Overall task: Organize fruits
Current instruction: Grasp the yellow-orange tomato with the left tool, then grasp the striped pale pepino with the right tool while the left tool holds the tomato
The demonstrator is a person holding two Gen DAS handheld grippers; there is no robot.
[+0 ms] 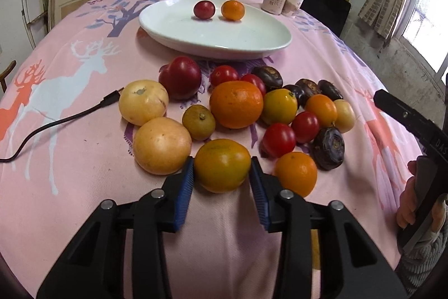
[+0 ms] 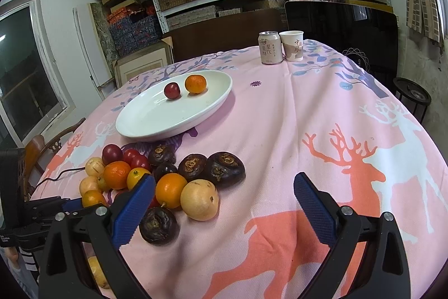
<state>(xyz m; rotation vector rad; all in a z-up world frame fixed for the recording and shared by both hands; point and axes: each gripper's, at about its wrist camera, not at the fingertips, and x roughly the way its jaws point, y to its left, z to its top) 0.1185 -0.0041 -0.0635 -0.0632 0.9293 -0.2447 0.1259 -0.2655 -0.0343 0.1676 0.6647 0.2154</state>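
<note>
My left gripper [image 1: 222, 160] is shut on a greenish-orange mandarin [image 1: 222, 173] at the near edge of a fruit pile; both blue pads touch its sides. The pile on the pink tablecloth holds oranges [image 1: 236, 104], red tomatoes [image 1: 278, 139], pale yellow round fruits [image 1: 161, 145] and dark water chestnuts [image 1: 328, 148]. Behind it a white oval plate [image 1: 173, 27] carries a red plum [image 1: 204, 9] and a small orange [image 1: 232, 10]. My right gripper [image 2: 224, 181] stands open to the right of the pile, nothing between its fingers, near a yellow fruit [image 2: 199, 199].
A drink can [image 2: 270, 47] and a paper cup [image 2: 292, 45] stand at the table's far edge. A black cable [image 1: 56, 122] lies left of the pile. A chair and shelves of boxes stand behind the table. Bare cloth spreads to the right.
</note>
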